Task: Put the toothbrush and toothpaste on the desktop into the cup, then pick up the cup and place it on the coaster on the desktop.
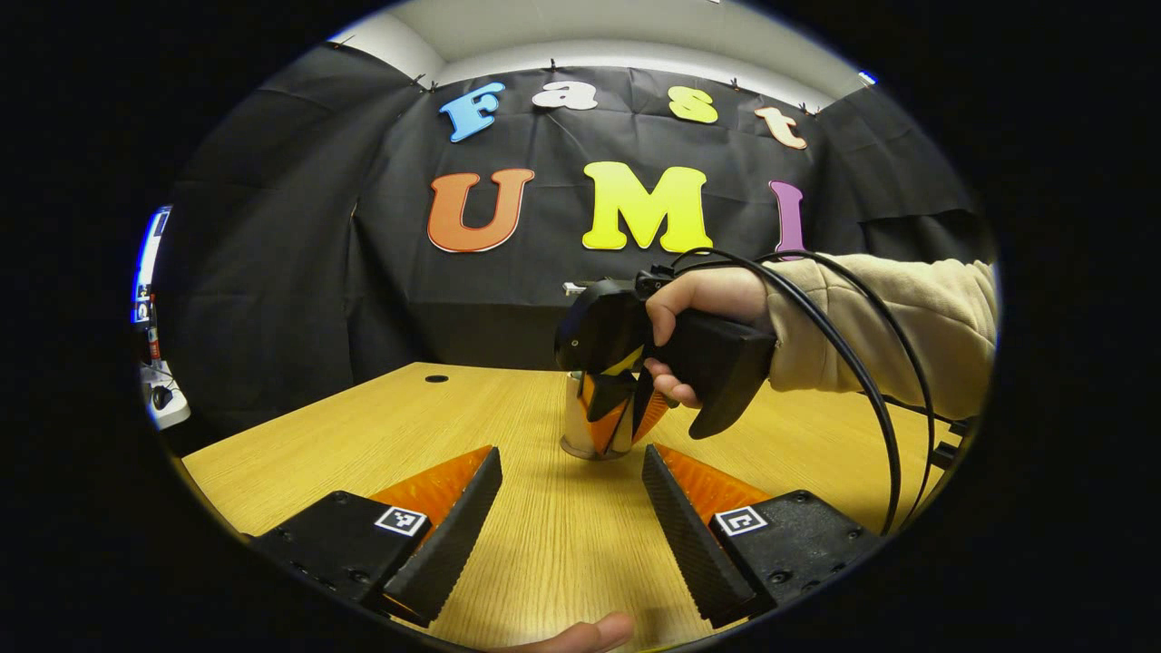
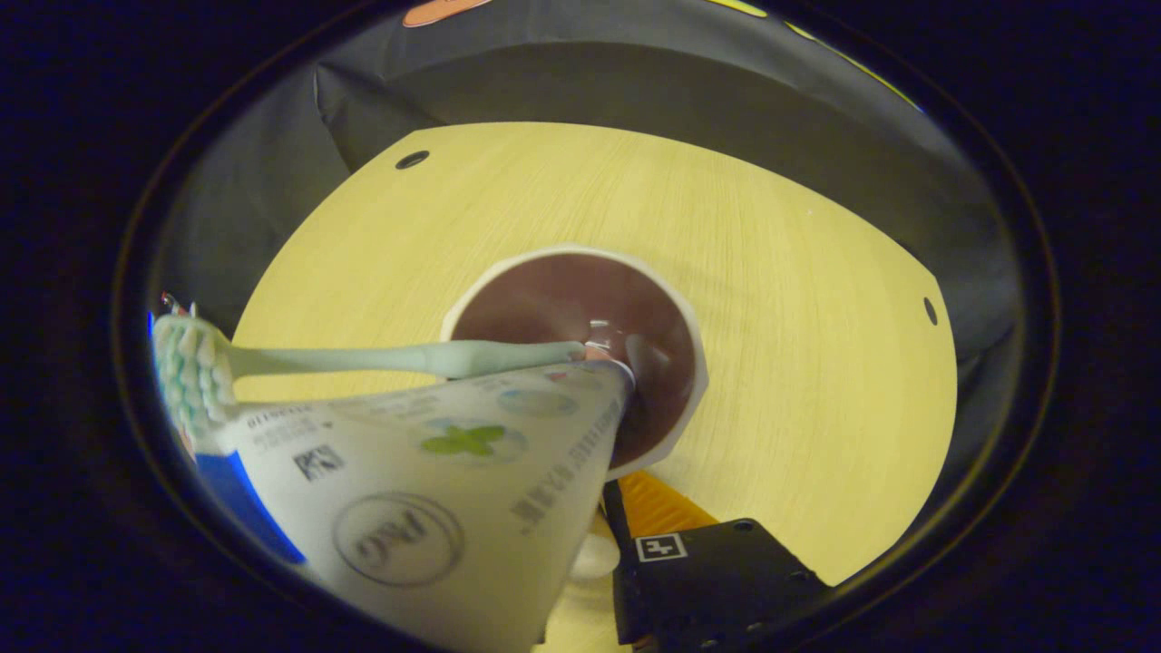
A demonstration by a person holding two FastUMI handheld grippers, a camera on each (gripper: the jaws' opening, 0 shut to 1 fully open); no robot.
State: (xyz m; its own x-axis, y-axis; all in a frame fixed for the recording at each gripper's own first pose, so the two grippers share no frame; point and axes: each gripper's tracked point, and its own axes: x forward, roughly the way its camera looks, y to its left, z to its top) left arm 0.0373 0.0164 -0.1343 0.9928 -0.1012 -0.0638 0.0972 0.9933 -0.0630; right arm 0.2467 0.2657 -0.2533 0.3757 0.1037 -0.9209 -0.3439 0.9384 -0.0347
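Seen from above in the right gripper view, a white cup (image 2: 676,317) with a brown inside stands on the wooden desktop (image 2: 798,299). A pale green toothbrush (image 2: 381,360) and a white toothpaste tube (image 2: 435,472) stand in it, leaning toward the camera. My right gripper (image 2: 590,494) hangs just over the cup; one of its fingers (image 2: 648,508) lies by the near rim against the tube, which hides the other. In the left gripper view the right gripper (image 1: 626,413) points down over the cup (image 1: 573,426). My left gripper (image 1: 571,472) is open in front of it, holding nothing.
A hand in a beige sleeve (image 1: 907,317) holds the right gripper, with black cables (image 1: 871,381) looping off to the right. The desktop has small round holes (image 2: 412,160) near its far corners. A thumb (image 1: 580,635) shows at the bottom edge. Some equipment (image 1: 154,363) stands beyond the table's left edge.
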